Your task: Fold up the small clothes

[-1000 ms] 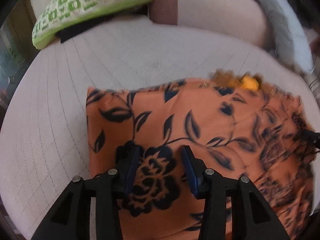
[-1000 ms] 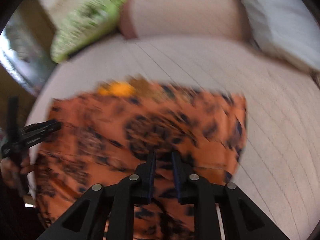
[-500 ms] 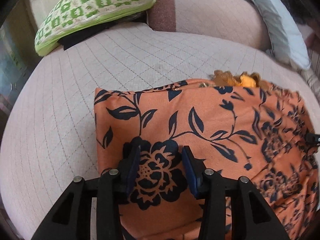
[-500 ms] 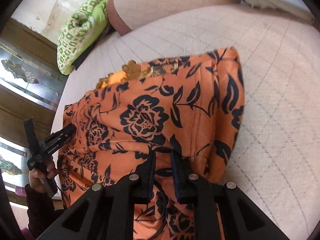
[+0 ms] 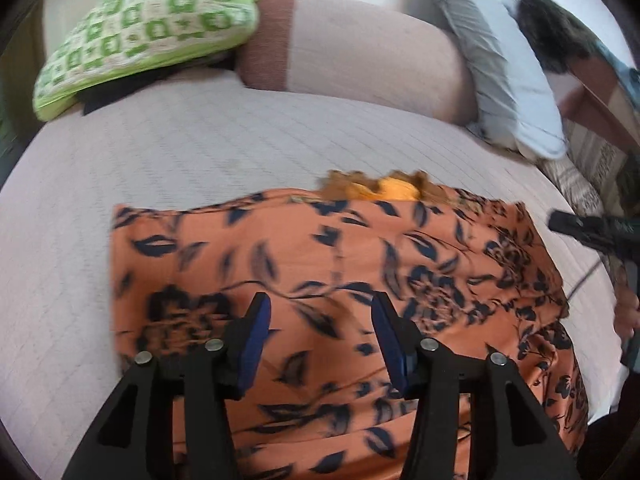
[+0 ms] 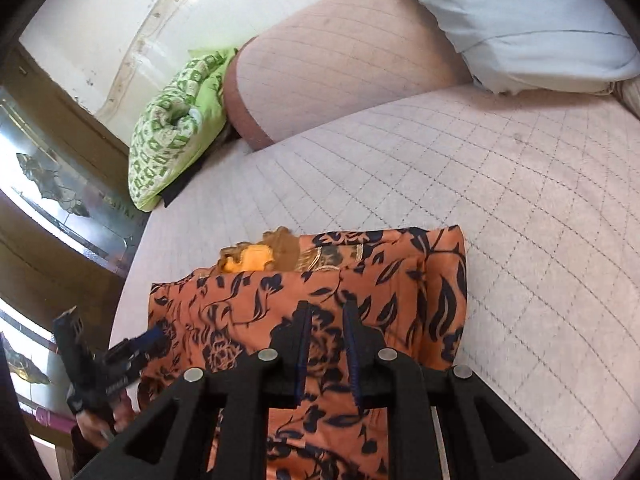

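Orange satin-like garment with a dark navy flower-and-leaf print (image 5: 320, 264), folded to a rough rectangle, lying flat on the pale quilted mattress (image 5: 192, 152). One folded edge is straight and doubled over; the near part spills toward the mattress edge. A scalloped brown-and-yellow trim (image 5: 384, 188) pokes out at the far edge, on the side toward the green checked pillow (image 5: 148, 36).

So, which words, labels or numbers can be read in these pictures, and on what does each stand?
None can be read.
White print on the body of the left gripper, whose jaws are opening above the orange floral garment with nothing clamped: too blurred to read.
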`<action>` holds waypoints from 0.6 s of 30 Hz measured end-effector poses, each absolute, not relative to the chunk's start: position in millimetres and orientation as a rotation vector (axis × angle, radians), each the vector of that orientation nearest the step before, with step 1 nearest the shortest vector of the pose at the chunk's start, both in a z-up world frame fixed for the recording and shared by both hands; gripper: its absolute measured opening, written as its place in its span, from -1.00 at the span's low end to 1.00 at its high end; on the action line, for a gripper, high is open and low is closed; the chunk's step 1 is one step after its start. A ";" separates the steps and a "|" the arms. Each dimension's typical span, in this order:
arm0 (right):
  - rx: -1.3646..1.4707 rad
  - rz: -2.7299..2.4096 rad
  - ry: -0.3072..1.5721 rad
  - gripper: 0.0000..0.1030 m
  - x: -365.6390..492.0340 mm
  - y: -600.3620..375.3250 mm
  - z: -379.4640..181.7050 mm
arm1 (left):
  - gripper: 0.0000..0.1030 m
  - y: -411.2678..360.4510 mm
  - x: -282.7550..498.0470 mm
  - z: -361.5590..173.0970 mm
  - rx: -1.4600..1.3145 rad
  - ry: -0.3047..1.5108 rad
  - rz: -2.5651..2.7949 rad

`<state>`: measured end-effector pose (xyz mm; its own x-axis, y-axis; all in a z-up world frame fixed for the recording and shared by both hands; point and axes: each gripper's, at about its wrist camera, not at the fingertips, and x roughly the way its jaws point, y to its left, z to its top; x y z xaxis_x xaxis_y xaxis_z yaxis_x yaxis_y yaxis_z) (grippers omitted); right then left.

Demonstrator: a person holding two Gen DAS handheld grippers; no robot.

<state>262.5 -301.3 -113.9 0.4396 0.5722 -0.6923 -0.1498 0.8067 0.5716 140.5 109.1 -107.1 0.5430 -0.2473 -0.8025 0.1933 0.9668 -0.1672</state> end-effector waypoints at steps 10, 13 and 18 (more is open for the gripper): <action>0.569 0.391 1.059 0.23 295.6 -328.2 -139.5 | 0.04 70.5 144.1 -122.0 0.033 0.997 -0.364; 0.564 0.411 1.051 0.22 298.2 -322.3 -145.1 | 0.04 68.5 147.5 -126.4 0.031 1.014 -0.381; 0.545 0.417 1.053 0.10 302.7 -309.9 -155.1 | 0.04 64.9 150.9 -130.4 0.050 1.026 -0.403</action>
<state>302.7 -309.9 -155.1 0.4385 0.5664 -0.6978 -0.0641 0.7941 0.6044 150.9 64.9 -130.4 0.4514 -0.3031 -0.8393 0.3495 0.9255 -0.1462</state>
